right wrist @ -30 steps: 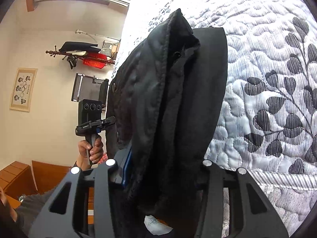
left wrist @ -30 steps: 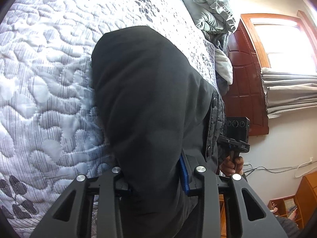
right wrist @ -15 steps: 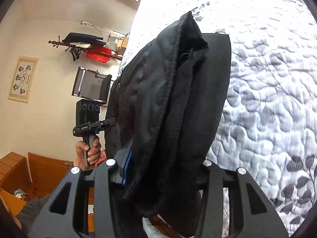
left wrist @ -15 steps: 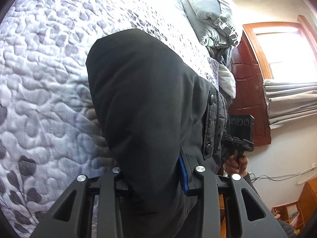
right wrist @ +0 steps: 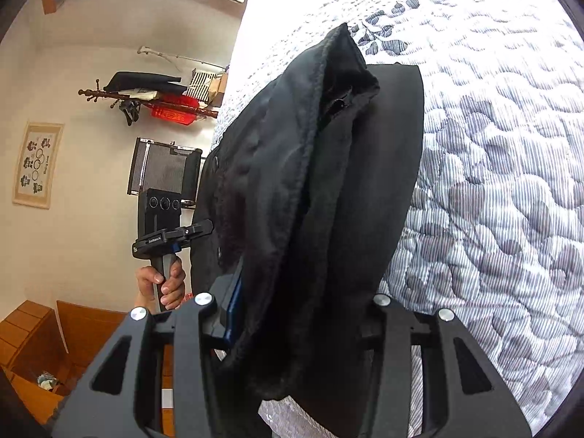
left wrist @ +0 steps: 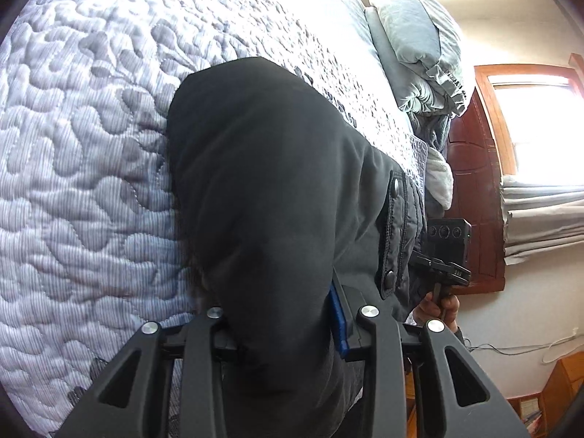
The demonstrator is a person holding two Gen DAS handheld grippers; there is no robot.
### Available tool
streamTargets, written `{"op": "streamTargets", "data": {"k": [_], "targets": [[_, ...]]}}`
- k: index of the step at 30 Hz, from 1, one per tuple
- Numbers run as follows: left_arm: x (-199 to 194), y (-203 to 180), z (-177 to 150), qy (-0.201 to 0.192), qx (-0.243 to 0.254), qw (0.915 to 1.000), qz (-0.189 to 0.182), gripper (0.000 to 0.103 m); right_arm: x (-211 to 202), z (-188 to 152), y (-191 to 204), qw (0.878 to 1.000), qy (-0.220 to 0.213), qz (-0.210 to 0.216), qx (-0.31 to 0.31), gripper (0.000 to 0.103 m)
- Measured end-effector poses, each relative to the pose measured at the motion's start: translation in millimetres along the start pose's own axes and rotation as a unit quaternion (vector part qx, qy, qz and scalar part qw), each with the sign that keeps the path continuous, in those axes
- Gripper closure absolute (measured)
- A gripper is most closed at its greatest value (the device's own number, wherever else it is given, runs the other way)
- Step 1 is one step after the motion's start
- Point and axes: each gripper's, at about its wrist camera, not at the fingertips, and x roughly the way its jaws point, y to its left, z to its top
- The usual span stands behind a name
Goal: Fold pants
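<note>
- Black padded pants (left wrist: 262,189), thick quilted fabric with a snap-fastened flap: lifted and bunched above the bed, slung between the two grippers, dark folds filling the middle of both wrist views. Whether any lower part touches the bed cannot be told.
- Left gripper (left wrist: 284,332): black fingers closed part-way on a thick gather of the pants; a blue pad shows at the inner face of the right-hand finger, pressed to the cloth.
- Right gripper (right wrist: 292,328): fingers likewise closed part-way, clamping a bulkier wad that includes a rolled edge, possibly the waistband; a blue pad shows on the left-hand finger.
- Each gripper appears in the other's view, held by a hand (right wrist: 162,286) on a pistol-style handle, beside the hanging cloth.
- Grey-and-white quilted bedspread (left wrist: 91,146), leaf-printed: lies below and behind the pants, the likely surface for laying them down.
- Pale grey pillows (left wrist: 416,47): stacked at the far end of the bed, well apart from the pants.
- Judged stage: the pants are being carried across the bed, with the fold not yet laid flat.
- Risk, slippage: the padded fabric is bulky and smooth, so a layer may creep out of a grip holding several plies.
- Risk, crooked fold: the two grips hold uneven wads, so edges may land misaligned or trap a crease.
- Risk, blind placement: cloth covers both cameras' centres, hiding the landing spot.
</note>
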Motion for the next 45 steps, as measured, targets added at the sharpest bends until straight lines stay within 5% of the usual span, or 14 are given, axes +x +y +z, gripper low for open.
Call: {"op": "streamTargets", "data": {"k": [6, 11, 16, 19, 27, 31, 39, 41, 45], "targets": [[5.7, 13.5, -4.9, -0.003, -0.003, 0.9999, -0.013, 0.061, 5.1, -3.1, -19.5, 1.000, 0.011, -0.003, 0.020, 0.049], [5.4, 23.5, -11.9, -0.022, -0.025, 0.9992, -0.024, 0.047, -1.3, -7.3, -25.0, 0.999, 0.009, -0.021, 0.033, 0.030], [-30.3, 16.6, -24.0, -0.091, -0.022, 0.9955, 0.014, 0.011, -43.3, -11.3, -18.2, 0.997, -0.038, -0.069, 0.021, 0.024], [-49.6, 4.8, -37.0, -0.121, -0.016, 0.9912, 0.050, 0.004, -73.9, -24.8, 1.1, 0.990, -0.081, -0.113, -0.024, 0.029], [-25.5, -18.8, -64.7, -0.091, 0.031, 0.9838, 0.151, 0.004, -57.6, -64.8, 55.0, 0.988, -0.075, -0.091, -0.101, 0.032], [-7.1, -13.1, -72.0, -0.069, 0.027, 0.9842, 0.161, 0.003, -41.6, -63.2, 40.7, 0.990, -0.067, -0.099, -0.078, 0.032], [-7.4, -14.1, -82.5, -0.096, 0.020, 0.9832, 0.154, 0.004, -48.5, -68.5, 49.6, 0.990, -0.084, -0.093, -0.065, 0.031], [-16.7, -24.8, -90.5, -0.117, 0.029, 0.9767, 0.177, 0.004, -56.1, -73.0, 64.6, 0.984, -0.110, -0.120, -0.077, 0.018], [-37.9, -66.2, -119.5, -0.163, 0.083, 0.9559, 0.230, 0.004, -71.6, -99.0, 100.4, 0.961, -0.161, -0.192, -0.114, 0.013]]}}
